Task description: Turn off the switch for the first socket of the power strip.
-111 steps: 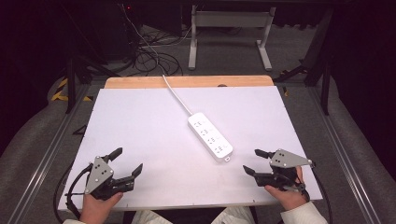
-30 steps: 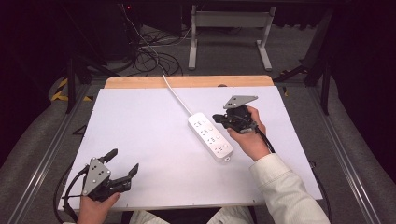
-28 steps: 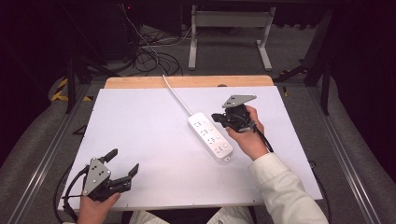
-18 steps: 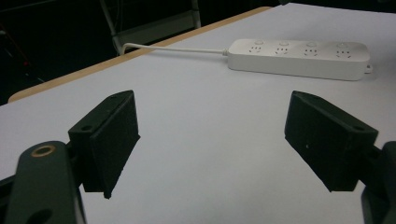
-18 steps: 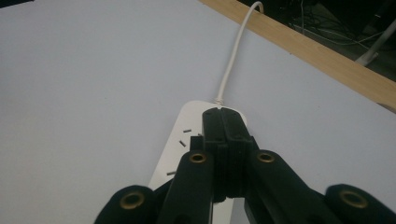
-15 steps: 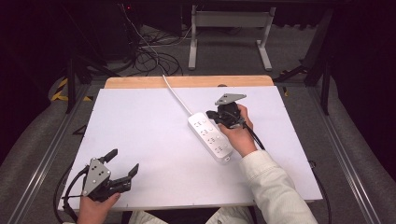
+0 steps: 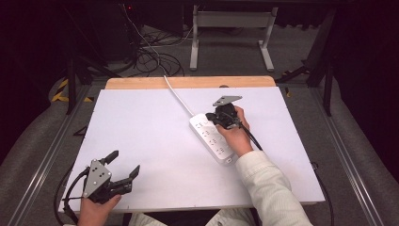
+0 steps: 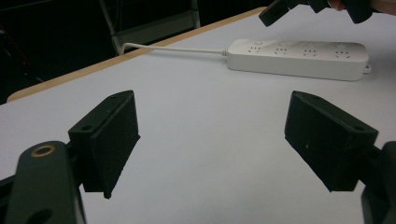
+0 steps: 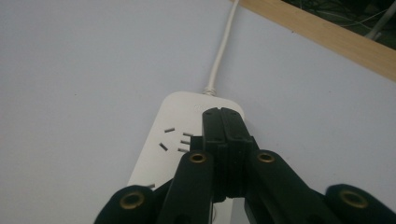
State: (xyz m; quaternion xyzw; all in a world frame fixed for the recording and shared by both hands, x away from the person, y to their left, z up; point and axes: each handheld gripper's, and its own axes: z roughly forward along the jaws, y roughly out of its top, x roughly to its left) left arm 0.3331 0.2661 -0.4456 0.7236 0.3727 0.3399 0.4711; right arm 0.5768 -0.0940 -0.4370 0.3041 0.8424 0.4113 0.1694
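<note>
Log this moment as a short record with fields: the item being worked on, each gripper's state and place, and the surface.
item: white plastic power strip with a white cord, lying flat
right gripper: right gripper jaws shut, tips over the strip's cord end, nothing between them; contact cannot be told
left gripper: left gripper jaws open, nothing between them, near the table's front left corner, apart from the strip
surface: white table top with a wooden far edge
</note>
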